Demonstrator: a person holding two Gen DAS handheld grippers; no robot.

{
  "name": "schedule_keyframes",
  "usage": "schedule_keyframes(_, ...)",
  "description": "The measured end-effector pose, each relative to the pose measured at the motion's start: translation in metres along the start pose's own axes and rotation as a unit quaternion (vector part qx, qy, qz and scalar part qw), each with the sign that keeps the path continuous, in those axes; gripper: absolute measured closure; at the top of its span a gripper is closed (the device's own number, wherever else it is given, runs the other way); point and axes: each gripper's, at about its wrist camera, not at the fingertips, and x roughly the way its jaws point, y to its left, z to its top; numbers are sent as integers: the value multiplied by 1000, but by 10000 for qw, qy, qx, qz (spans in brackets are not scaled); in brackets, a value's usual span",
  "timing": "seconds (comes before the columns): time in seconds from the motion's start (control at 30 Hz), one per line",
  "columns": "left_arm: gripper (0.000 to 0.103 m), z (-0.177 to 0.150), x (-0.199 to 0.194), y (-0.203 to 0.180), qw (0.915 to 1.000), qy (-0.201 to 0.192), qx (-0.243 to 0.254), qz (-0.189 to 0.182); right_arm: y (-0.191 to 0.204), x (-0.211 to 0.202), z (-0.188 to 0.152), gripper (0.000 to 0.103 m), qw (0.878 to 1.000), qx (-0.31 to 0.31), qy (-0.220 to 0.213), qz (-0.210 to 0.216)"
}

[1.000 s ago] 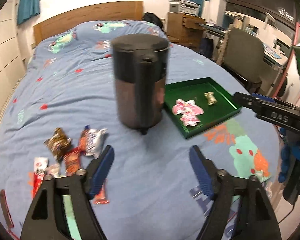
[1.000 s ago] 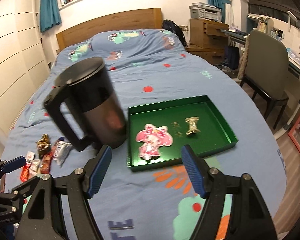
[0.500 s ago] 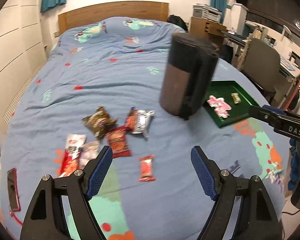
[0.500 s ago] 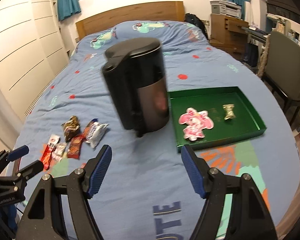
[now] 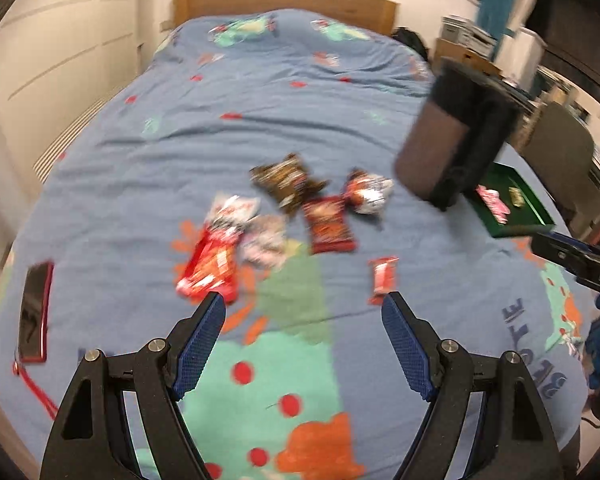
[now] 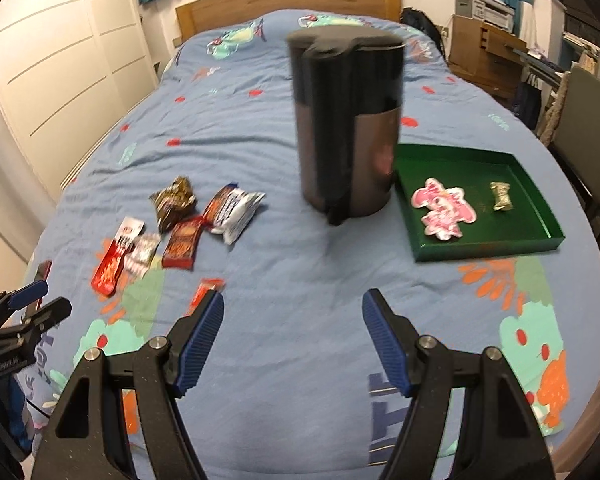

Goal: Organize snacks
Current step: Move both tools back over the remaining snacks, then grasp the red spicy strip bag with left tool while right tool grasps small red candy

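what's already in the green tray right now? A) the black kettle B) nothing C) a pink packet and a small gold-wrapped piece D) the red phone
C: the right wrist view shows the green tray holding a pink packet and a small gold-wrapped piece, while the black kettle stands on the bed beside the tray's left edge and the other snacks lie further left.

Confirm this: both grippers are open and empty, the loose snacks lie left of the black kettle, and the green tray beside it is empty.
Wrong on the tray. The right wrist view shows the green tray already holding a pink packet and a small gold snack. The rest holds.
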Motion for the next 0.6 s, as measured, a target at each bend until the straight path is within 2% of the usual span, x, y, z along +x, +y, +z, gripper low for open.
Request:
schedule_keyframes(0.23,27,-16,8,63,9979,89,-514,371,30,14,-3,2,9995,-247,164,65)
schedule_keyframes(0.4,27,-14,22,86,9968,186,-622,468,46,28,-2,2,9989,-346,307,123)
schedule_keyframes(0.6,27,-1,55,91,9972,399,-559,279,65,52,-8,2,9972,-476,550,198)
